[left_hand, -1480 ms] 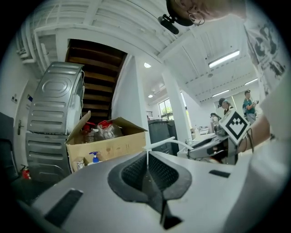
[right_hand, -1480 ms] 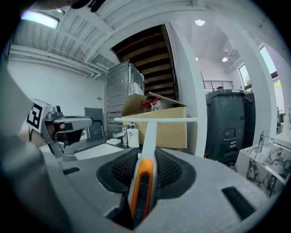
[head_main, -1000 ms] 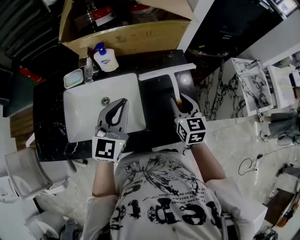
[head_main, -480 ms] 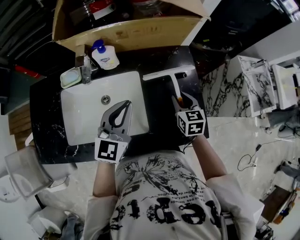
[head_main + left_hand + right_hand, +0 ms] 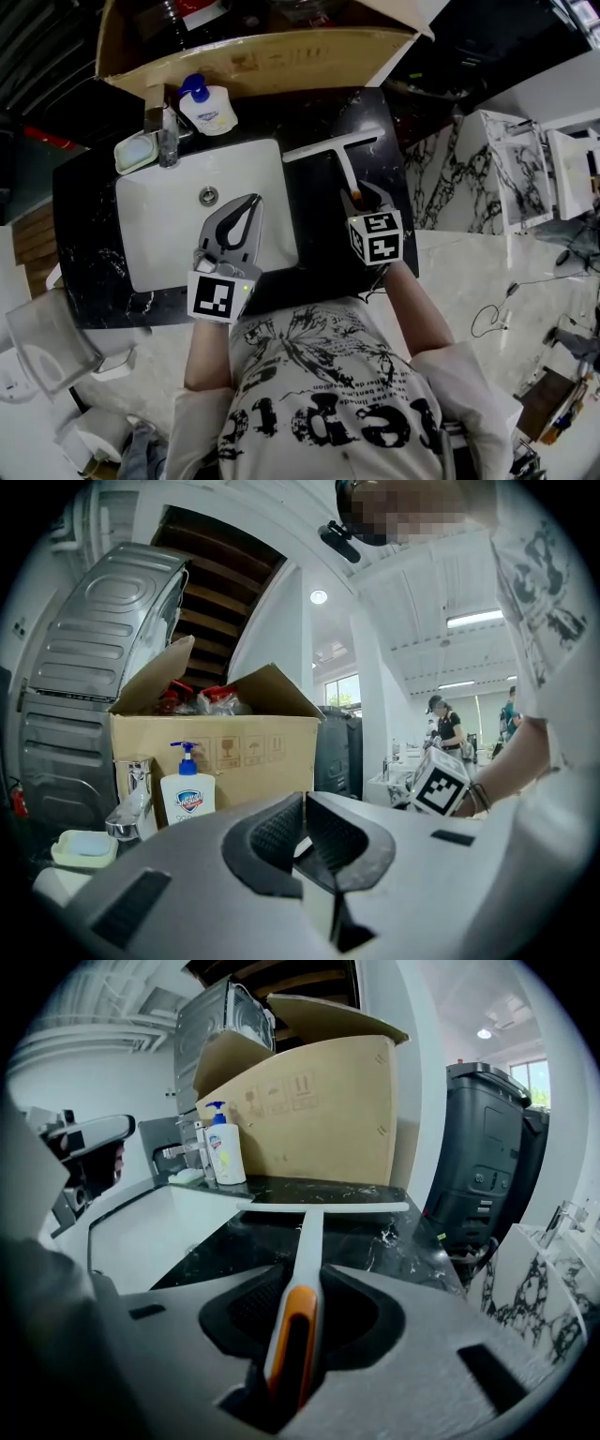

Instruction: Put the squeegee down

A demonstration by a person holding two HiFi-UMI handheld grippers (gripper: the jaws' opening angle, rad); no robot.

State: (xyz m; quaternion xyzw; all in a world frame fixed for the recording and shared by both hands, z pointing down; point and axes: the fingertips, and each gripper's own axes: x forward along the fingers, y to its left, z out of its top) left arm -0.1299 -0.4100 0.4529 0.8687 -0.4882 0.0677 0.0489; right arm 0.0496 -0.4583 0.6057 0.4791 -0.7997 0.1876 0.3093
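Observation:
The squeegee [image 5: 336,150] has a long white blade and a white handle with an orange grip [image 5: 292,1335]. My right gripper [image 5: 362,201] is shut on that grip, with the handle pinched between both pads. The blade [image 5: 328,1207] lies crosswise over the black marble counter [image 5: 314,216], right of the sink. It is very low, and I cannot tell whether it touches. My left gripper [image 5: 246,212] hovers over the white sink basin [image 5: 159,225]; its jaws [image 5: 303,803] are shut with nothing between them.
An open cardboard box [image 5: 253,56] stands behind the counter. In front of it are a soap pump bottle [image 5: 207,108], a chrome faucet [image 5: 165,129] and a soap dish [image 5: 134,151]. A dark bin [image 5: 487,1157] stands off the counter's right end.
My right gripper has sunk and tipped downward, which brought the squeegee blade low over the counter. The left gripper has dropped a little over the sink.

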